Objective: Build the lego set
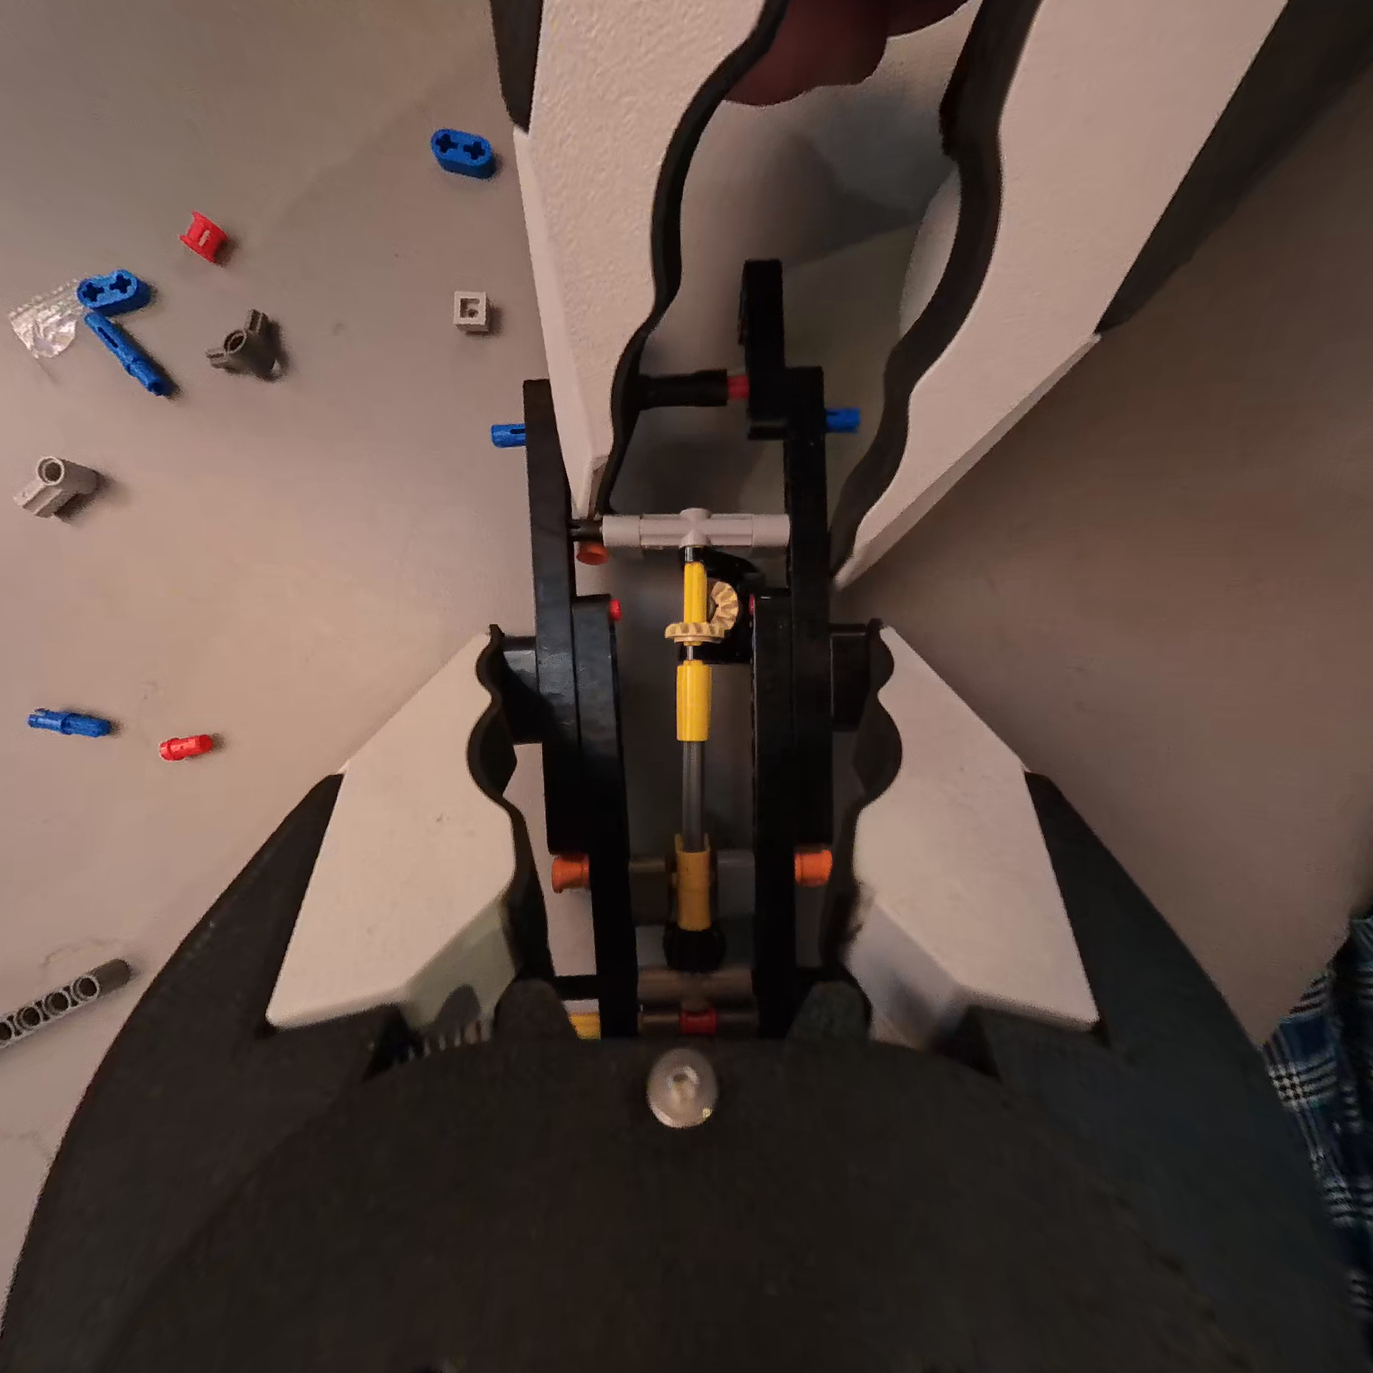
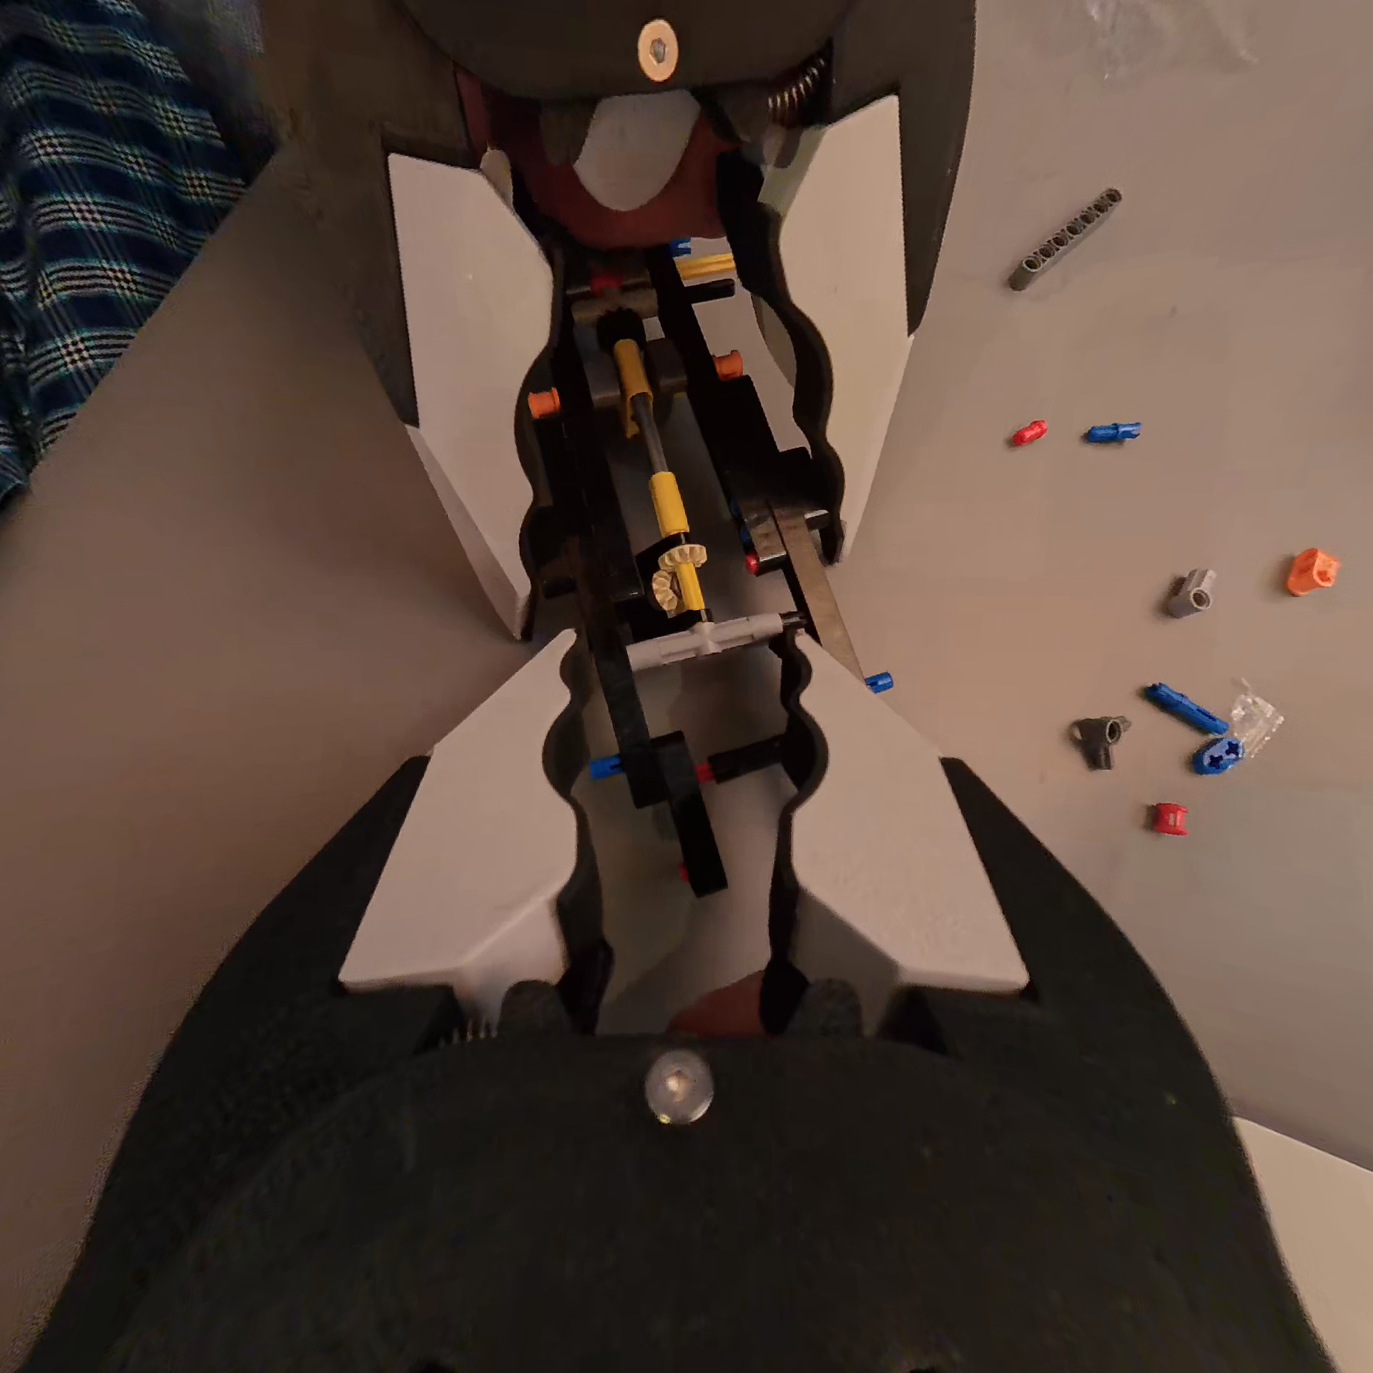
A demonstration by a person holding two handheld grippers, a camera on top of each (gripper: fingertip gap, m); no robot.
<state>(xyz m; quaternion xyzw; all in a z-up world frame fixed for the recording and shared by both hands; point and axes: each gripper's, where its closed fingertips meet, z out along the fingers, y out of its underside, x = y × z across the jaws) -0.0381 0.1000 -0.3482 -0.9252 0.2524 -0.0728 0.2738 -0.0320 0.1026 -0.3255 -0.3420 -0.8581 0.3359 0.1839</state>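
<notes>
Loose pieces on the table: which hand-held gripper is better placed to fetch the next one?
Probably the right hand-held gripper. The left hand-held gripper clamps the black assembly around its middle, so it can hold it alone; the loose pieces lie beside the right one.

plaid cloth [image 2: 96, 223] at edge | beige tabletop [image 1: 297, 594] | clear wrapper scrap [image 1: 44, 323]

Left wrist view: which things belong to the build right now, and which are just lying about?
In hand:
- black lego frame, held by the left gripper and the right gripper

Lying about:
- blue connectors
- red bush
- grey beam
- clear plastic scrap
- plaid cloth
</notes>
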